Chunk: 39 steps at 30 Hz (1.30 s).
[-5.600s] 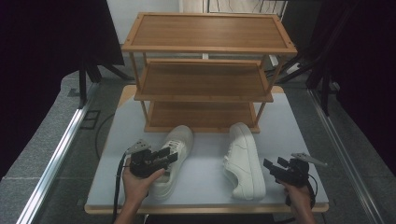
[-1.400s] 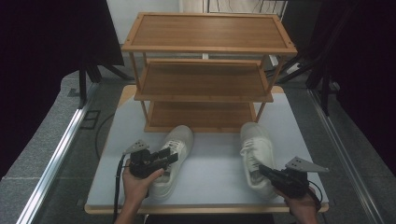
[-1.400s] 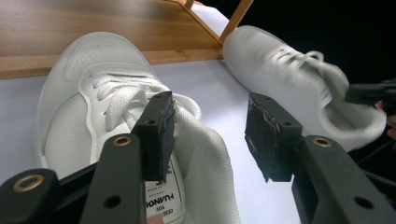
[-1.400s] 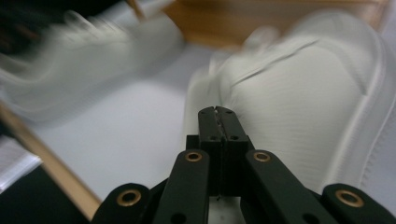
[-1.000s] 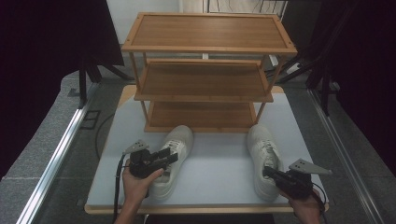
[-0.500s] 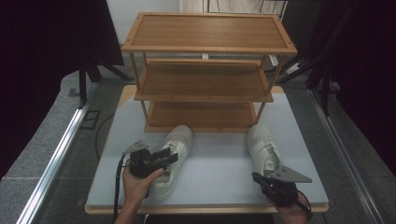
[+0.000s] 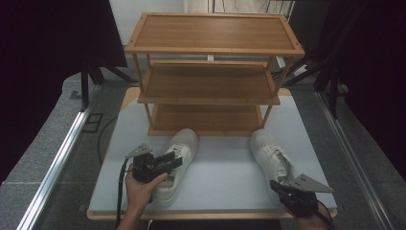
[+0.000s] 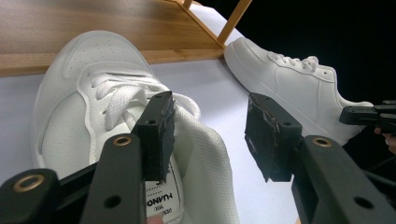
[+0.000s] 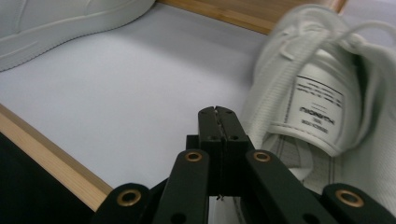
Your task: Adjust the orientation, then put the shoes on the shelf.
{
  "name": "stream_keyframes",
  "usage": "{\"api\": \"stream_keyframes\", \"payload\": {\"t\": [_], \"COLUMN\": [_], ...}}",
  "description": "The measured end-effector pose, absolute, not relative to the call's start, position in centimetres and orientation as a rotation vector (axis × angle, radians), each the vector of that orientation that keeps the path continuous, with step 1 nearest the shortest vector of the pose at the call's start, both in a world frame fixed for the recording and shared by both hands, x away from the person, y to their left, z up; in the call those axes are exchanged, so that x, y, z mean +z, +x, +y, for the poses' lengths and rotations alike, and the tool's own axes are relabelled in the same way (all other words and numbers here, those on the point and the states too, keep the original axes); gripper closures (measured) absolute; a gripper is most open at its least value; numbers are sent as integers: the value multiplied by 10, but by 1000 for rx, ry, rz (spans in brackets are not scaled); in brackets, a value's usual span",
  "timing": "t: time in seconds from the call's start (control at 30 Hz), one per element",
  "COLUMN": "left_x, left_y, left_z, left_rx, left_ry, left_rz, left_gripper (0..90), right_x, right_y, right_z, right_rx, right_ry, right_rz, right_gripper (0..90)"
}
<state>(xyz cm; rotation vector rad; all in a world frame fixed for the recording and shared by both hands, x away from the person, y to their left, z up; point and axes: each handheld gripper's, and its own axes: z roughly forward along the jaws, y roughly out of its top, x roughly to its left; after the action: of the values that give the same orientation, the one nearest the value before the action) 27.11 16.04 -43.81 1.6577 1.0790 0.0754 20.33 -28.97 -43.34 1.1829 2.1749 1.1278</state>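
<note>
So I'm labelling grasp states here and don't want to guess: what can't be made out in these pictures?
- Heel of the right shoe: high view, covered by the right gripper.
- Right shoe's laces: right gripper view, motion-blurred.
- Heel of the left shoe: left gripper view, hidden behind the left gripper, cut off by the bottom edge.
- Lowest rack shelf: high view, rear part shaded by the shelf above.

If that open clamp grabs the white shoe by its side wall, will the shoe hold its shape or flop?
The left shoe would probably sag a little where pinched: its collar lining looks soft and already folds inward. The flat, thick sole suggests it will likely stay stiff underneath and slide on the table rather than roll. The left gripper, jaws open astride the collar edge, may find the smooth upper slightly slippery.
</note>
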Motion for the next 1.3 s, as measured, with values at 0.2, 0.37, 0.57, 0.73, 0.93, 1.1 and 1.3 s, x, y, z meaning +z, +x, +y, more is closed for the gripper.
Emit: {"api": "stream_keyframes", "payload": {"t": [0.2, 0.37, 0.57, 0.73, 0.93, 1.1, 1.3], "left_x": [-438, -438, -438, -438, -436, -430, -424], "left_y": [271, 271, 272, 271, 271, 267, 264], "left_z": [160, 161, 161, 161, 160, 165, 174], "left_rx": [77, 70, 65, 73, 89, 97, 98], "left_ry": [1658, 1656, 1653, 1650, 1659, 1656, 1624], "left_rz": [1080, 1079, 1079, 1083, 1085, 1089, 1092], "left_gripper": [517, 519, 522, 521, 510, 496, 492], "right_x": [-433, -432, -436, -434, -421, -412, -402], "right_y": [202, 203, 204, 204, 201, 206, 217], "right_z": [-306, -314, -328, -328, -329, -330, -328], "right_rx": [1159, 1153, 1144, 1188, 1291, 1332, 1355], "right_ry": [1221, 1243, 1295, 1280, 1238, 1204, 1174], "right_rz": [2161, 2161, 2135, 2125, 2091, 2068, 2048], "right_gripper": [899, 899, 899, 892, 787, 672, 588]}}
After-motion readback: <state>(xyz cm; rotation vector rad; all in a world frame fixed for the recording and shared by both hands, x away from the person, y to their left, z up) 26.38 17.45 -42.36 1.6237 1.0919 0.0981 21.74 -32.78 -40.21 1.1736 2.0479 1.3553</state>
